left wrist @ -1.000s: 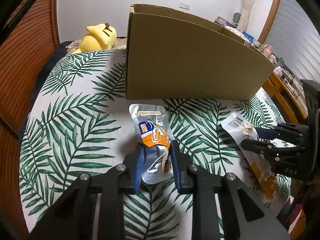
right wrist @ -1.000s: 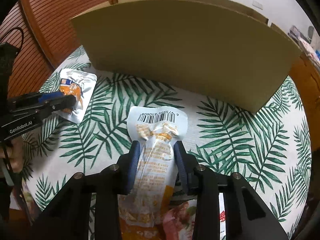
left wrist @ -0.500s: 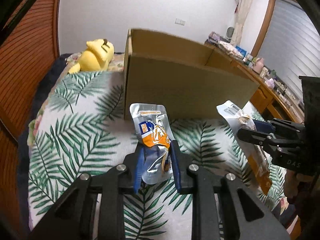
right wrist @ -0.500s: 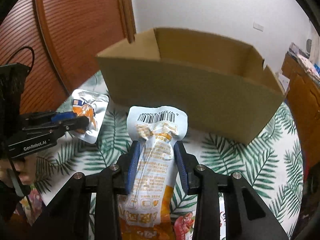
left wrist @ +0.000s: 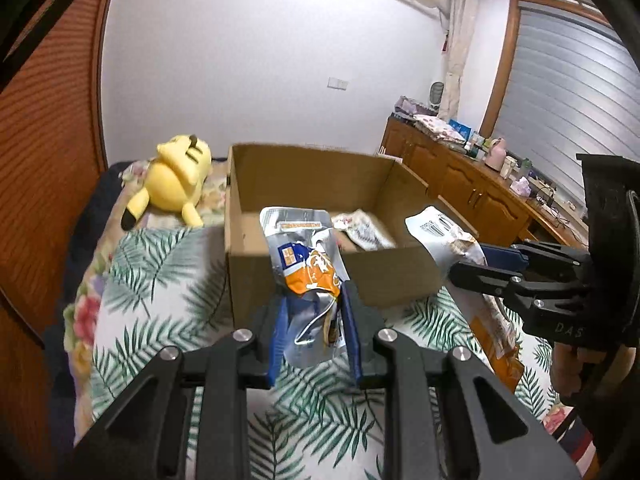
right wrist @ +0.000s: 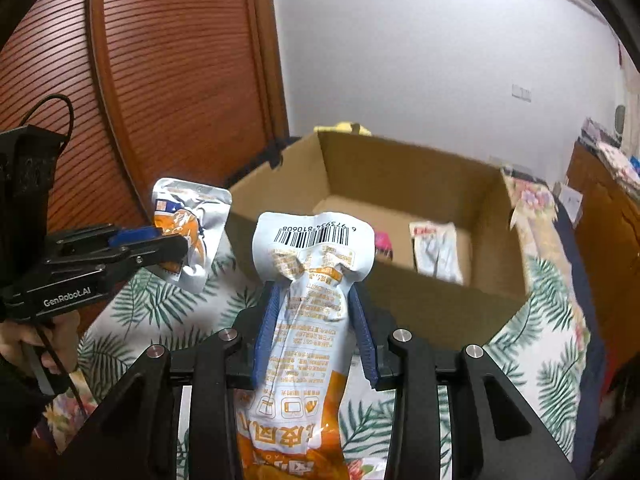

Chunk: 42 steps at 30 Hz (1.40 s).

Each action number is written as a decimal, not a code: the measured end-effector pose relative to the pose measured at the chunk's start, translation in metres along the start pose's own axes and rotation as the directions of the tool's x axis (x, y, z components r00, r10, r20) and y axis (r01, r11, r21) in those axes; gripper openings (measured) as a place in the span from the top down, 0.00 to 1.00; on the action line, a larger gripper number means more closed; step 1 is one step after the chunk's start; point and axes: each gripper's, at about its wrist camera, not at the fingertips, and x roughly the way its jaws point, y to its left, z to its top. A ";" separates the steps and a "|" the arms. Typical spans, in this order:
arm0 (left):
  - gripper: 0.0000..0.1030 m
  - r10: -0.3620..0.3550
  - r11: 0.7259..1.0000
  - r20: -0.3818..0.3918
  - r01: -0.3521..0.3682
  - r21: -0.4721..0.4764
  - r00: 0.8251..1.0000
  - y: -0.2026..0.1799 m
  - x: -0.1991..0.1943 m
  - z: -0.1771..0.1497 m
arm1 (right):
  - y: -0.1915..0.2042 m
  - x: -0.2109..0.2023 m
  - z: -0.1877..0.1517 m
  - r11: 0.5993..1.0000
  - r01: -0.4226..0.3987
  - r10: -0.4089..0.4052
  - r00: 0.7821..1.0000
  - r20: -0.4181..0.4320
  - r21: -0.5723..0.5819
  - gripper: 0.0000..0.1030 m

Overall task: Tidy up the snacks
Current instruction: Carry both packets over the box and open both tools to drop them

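My left gripper is shut on a silver and orange snack pouch and holds it in the air before the near wall of an open cardboard box. My right gripper is shut on a white and orange snack bag with a barcode, also raised in front of the box. Each gripper shows in the other's view: the right one at the right, the left one at the left. Snack packets lie inside the box.
The box stands on a bed with a palm-leaf cover. A yellow plush toy lies behind the box at the left. A wooden cabinet with clutter runs along the right wall. Another packet lies under the right gripper.
Both grippers have risen with their packets, from near the bed cover to above the box's near wall, so the box's inside now shows.
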 end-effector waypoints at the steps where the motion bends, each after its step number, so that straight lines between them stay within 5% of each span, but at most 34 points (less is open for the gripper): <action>1: 0.78 0.002 1.000 0.004 -0.002 0.007 1.000 -0.001 0.000 0.004 | -0.002 -0.001 0.004 1.000 0.004 -0.004 1.000 0.009 -0.005 0.65; 16: 0.78 0.020 0.999 0.014 -0.021 0.050 1.000 -0.004 0.050 0.073 | -0.034 -0.001 0.067 0.996 0.060 -0.053 0.992 0.111 -0.061 0.65; 31: 0.78 0.026 0.999 -0.096 -0.022 0.040 0.995 -0.002 0.132 0.077 | -0.077 0.046 0.091 0.993 0.108 -0.102 0.986 0.130 -0.039 0.65; 42: 0.77 0.054 0.998 -0.139 -0.048 0.050 0.989 -0.004 0.150 0.068 | -0.092 0.083 0.075 0.983 0.181 -0.176 0.978 0.110 -0.038 0.65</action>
